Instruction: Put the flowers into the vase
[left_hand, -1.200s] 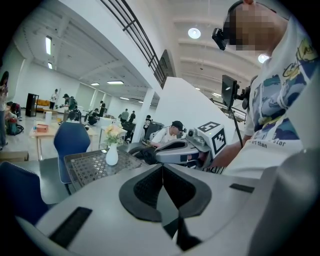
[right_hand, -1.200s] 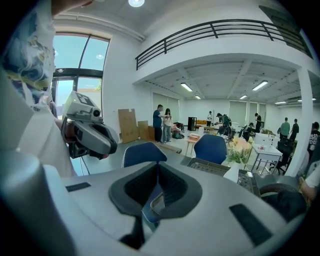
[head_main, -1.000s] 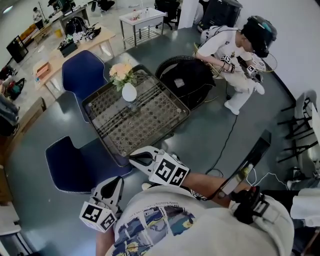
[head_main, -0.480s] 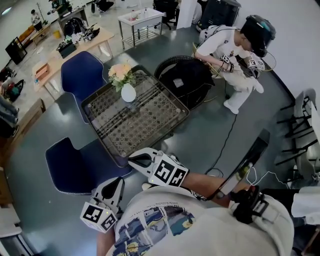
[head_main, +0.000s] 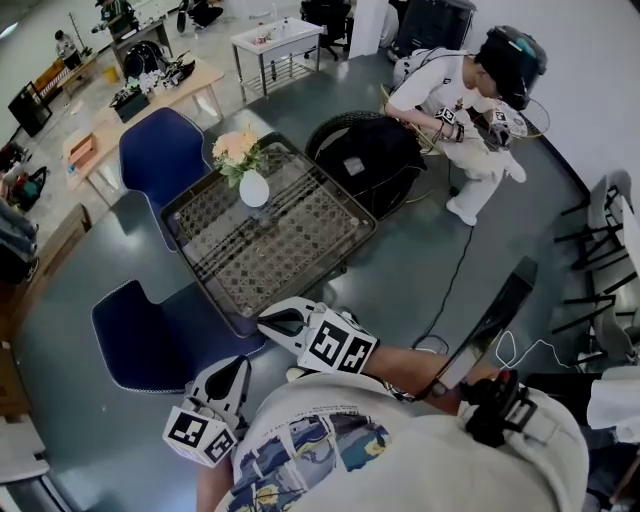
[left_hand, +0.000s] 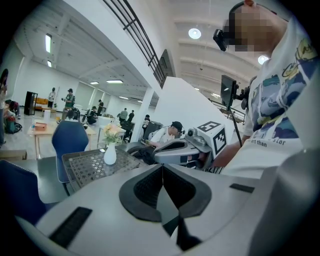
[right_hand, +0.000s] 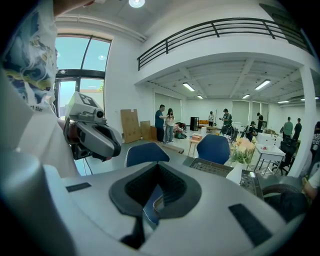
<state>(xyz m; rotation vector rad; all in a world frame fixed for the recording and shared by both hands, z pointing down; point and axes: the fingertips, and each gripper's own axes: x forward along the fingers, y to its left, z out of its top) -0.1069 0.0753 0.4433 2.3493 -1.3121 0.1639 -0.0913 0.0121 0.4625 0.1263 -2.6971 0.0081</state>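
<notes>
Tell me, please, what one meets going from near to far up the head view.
Nearest first: left hand-held gripper → right hand-held gripper → table → vase → wooden desk.

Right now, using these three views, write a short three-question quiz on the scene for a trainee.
1. True or false: the flowers already stand in the white vase.
2. The white vase stands on: A) the table, B) a blue chair, C) the floor.
3. Fill in: the left tongs and the right tongs are both ____, with nothing between them.
Key: 1 true; 2 A; 3 shut.
</notes>
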